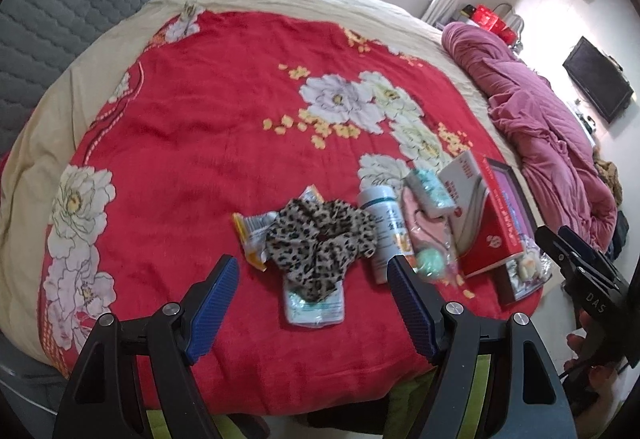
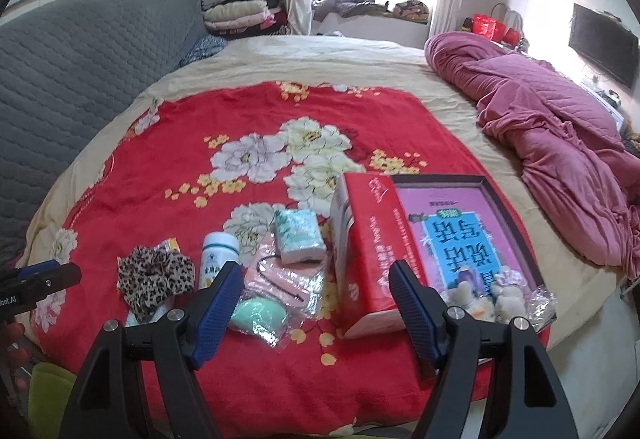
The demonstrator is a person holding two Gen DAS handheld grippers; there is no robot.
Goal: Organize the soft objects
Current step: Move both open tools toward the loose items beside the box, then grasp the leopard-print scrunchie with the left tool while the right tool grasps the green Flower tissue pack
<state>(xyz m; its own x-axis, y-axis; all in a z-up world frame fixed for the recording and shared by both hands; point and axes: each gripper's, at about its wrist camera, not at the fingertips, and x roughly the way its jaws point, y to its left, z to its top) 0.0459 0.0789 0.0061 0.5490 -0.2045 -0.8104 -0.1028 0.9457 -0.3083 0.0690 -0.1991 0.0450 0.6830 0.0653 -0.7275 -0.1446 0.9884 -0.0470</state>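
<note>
A leopard-print scrunchie [image 1: 320,239] [image 2: 154,275] lies on the red floral blanket [image 1: 200,127], partly over a tissue pack [image 1: 316,305] and a snack wrapper [image 1: 252,235]. Right of it are a white bottle [image 1: 382,231] [image 2: 218,255], a pink item in clear wrap [image 2: 280,279], a mint puff [image 2: 258,313], another tissue pack [image 2: 300,237] and a red tissue box [image 2: 372,259]. My left gripper [image 1: 312,267] hovers open just short of the scrunchie. My right gripper [image 2: 316,271] hangs open over the pink item and the red box, touching nothing.
A flat box with a pink printed lid [image 2: 468,235] holds small plush toys [image 2: 508,295] near the bed's right edge. A crumpled magenta quilt [image 2: 560,143] lies on the right, a grey quilted headboard [image 2: 80,71] on the left. Folded bedding [image 2: 240,15] is stacked at the far end.
</note>
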